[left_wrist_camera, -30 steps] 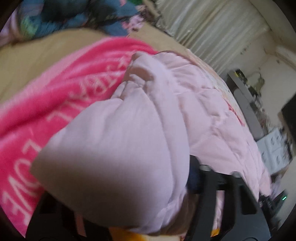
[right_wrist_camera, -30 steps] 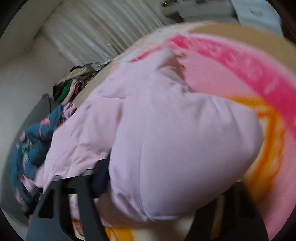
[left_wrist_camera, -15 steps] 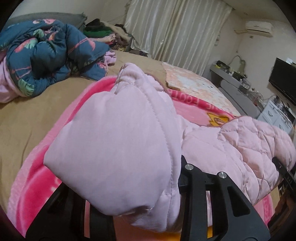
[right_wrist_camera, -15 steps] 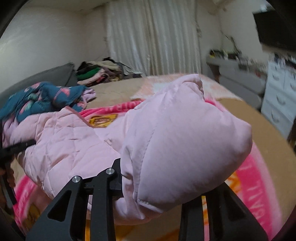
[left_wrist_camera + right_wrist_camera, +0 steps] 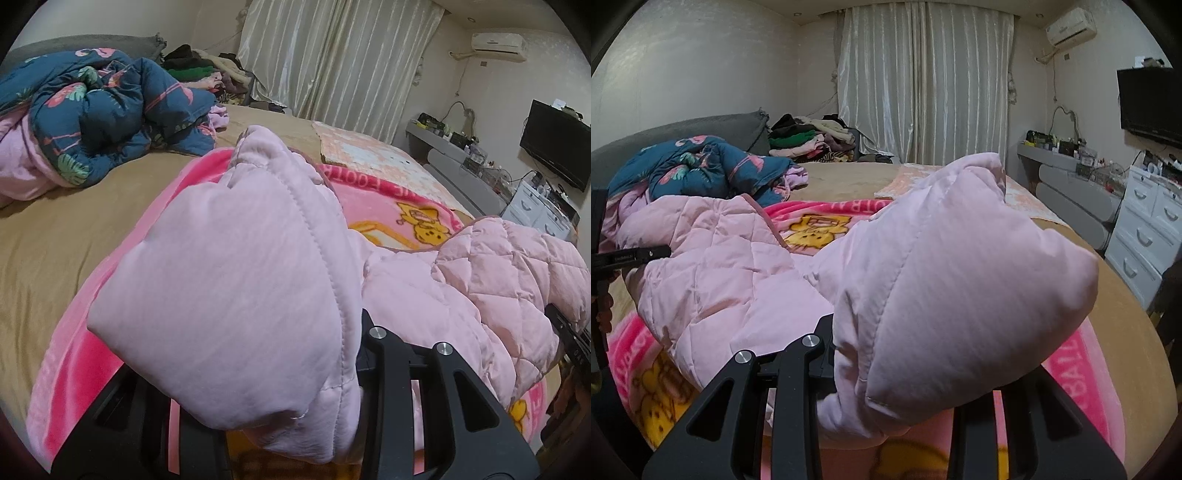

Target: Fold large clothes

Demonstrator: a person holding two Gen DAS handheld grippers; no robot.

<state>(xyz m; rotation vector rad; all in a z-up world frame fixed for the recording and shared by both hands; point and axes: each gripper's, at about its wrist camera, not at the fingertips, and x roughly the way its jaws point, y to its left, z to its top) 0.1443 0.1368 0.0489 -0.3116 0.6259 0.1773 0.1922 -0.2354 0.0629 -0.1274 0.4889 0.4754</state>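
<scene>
Pink quilted jacket (image 5: pixel 480 280) held up over the pink cartoon blanket (image 5: pixel 402 206), one puffy end in each tool: left gripper (image 5: pixel 280 398) clamped on one bunched end, right gripper (image 5: pixel 894 376) clamped on the other, middle sagging between them onto the blanket. To fold well, I'd keep both ends level and taut, lay the body flat on the blanket first, then bring the ends in. Fabric hides both sets of fingertips; zipper, hem and sleeve layout unreadable. Blue floral duvet (image 5: pixel 99 110) sits beyond the blanket, toward the headboard.

Quilted satiny jacket (image 5: pixel 236 280) (faint sheen) over plush blanket (image 5: pixel 74 369).
</scene>
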